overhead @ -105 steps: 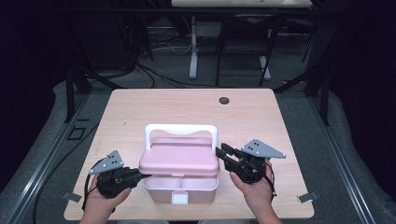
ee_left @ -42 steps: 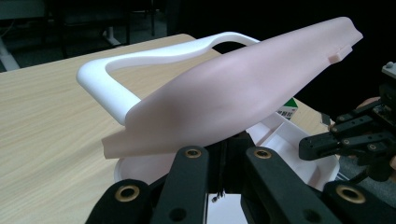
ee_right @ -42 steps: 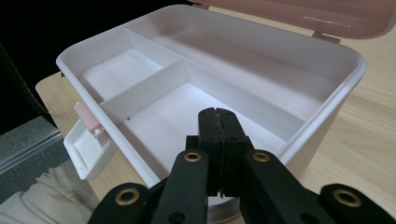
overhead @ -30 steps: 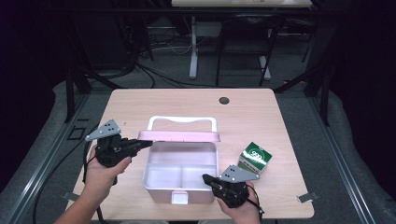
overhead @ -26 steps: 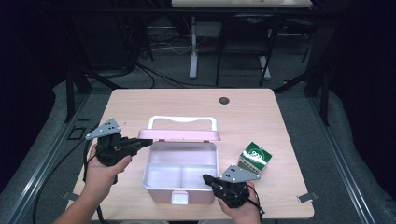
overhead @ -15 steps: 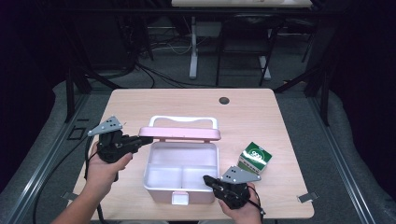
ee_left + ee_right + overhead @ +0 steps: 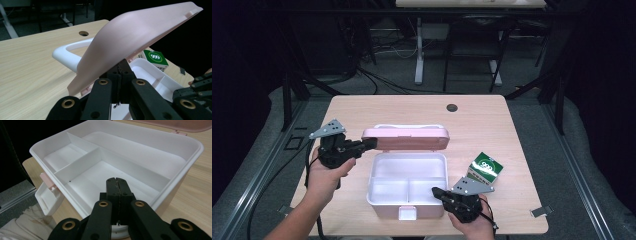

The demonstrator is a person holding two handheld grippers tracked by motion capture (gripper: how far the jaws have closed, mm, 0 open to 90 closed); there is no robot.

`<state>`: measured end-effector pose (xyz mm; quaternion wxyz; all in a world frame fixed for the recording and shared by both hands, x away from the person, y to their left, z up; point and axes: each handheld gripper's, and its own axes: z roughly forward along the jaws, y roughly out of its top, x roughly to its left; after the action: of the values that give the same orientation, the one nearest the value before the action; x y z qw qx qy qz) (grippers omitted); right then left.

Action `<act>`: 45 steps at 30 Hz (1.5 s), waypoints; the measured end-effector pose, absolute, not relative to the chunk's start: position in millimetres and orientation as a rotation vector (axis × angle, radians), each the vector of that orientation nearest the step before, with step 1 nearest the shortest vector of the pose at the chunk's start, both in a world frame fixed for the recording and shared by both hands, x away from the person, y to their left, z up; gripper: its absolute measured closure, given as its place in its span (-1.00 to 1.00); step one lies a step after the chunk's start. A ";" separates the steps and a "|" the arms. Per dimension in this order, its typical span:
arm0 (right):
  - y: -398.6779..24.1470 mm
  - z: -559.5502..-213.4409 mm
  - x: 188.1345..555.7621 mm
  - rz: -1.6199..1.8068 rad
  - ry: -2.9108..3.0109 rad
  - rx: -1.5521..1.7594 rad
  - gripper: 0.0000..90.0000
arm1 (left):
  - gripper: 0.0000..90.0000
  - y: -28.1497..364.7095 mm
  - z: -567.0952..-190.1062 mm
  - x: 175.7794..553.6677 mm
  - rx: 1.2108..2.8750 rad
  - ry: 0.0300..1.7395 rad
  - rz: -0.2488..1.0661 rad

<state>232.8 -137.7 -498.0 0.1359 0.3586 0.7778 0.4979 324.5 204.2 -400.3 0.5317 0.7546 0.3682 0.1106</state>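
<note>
Looking down from the high view, the box [image 7: 408, 190] sits mid-table, pink lid [image 7: 407, 138] propped by the left gripper [image 7: 368, 144], jaws pressed together.

Left gripper view: thin, light, flexy lid; lift its edge.

Right gripper view: right gripper [image 7: 117, 181] closed, empty, at the box's front-right rim.

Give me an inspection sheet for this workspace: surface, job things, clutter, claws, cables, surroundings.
Surface: light wooden table, with a dark round hole near the far edge.
Job's things: white box open, its compartments bare; pink lid raised, white handle behind it; green carton standing to the right of the box.
Clutter: nothing seen.
Claws: left claw shut, tips under the lid's left end; right claw shut, at the box's near right corner.
Cables: one trails from the left claw off the table's left side.
Surroundings: dark room, grey floor, desk legs beyond the table.
</note>
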 end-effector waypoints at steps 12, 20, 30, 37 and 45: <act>-138.3 -498.6 232.3 1.449 2.249 1.036 1.00 | 0.99 204.9 -396.1 345.9 1.812 0.945 0.290; -138.4 -498.8 232.2 1.453 2.246 1.039 1.00 | 0.98 203.5 -390.8 355.2 1.891 0.992 0.334; -138.3 -499.3 232.3 1.458 2.242 1.033 1.00 | 0.93 204.0 -401.6 364.2 1.946 1.045 0.339; -138.4 -499.4 232.5 1.461 2.242 1.031 1.00 | 0.87 210.6 -398.6 364.5 1.968 1.063 0.338; -138.7 -498.8 232.6 1.457 2.243 1.038 1.00 | 0.72 215.4 -394.6 363.0 2.024 1.071 0.328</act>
<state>232.6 -138.7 -498.8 0.1360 0.3583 0.7745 0.5032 363.0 215.4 -394.6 0.4025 0.8010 0.4238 0.1298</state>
